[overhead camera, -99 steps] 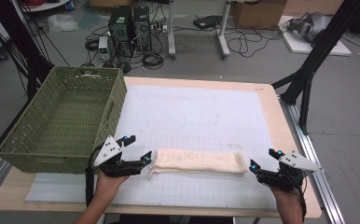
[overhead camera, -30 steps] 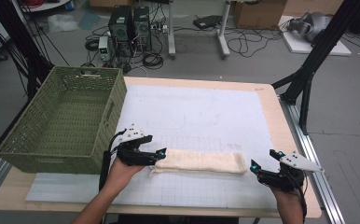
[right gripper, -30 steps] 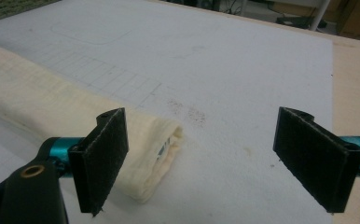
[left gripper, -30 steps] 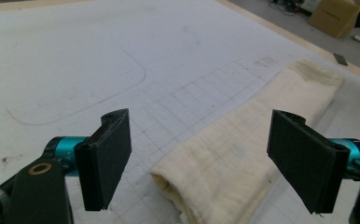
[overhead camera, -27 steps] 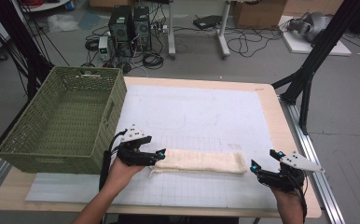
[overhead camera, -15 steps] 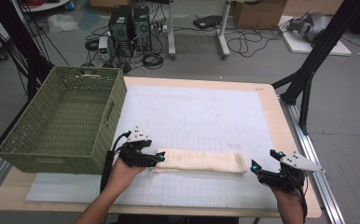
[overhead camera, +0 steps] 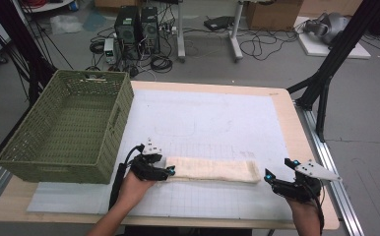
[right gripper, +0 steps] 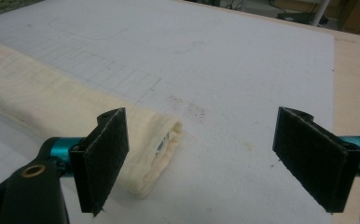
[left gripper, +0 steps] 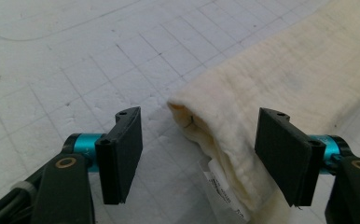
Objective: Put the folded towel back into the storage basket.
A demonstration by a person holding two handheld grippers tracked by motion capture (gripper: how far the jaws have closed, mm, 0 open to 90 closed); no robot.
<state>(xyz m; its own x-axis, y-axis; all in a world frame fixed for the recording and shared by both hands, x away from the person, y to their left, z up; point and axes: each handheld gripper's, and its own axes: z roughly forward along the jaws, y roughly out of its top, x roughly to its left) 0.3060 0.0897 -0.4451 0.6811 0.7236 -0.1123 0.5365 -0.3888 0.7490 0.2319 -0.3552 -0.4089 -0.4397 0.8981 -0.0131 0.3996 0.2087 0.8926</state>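
A wooden table [overhead camera: 296, 118] carries a white gridded mat [overhead camera: 212, 123]. On the mat, a folded cream towel [overhead camera: 210, 169] lies between the left gripper [overhead camera: 168, 172] and right gripper [overhead camera: 268, 175]; a green wicker basket [overhead camera: 104, 137] stands beyond the left gripper.

Basket [overhead camera: 65, 130] blocks left side w/ tall walls; mat [overhead camera: 217, 113] beyond towel [overhead camera: 212, 169] open.

Left gripper [overhead camera: 166, 172] has sunk onto the folded towel [overhead camera: 212, 169] end — jaws closing around it

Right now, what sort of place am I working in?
Probably a robotics lab or workshop: desktop computers and loose cables on the bare floor, and a gridded work mat on the table.
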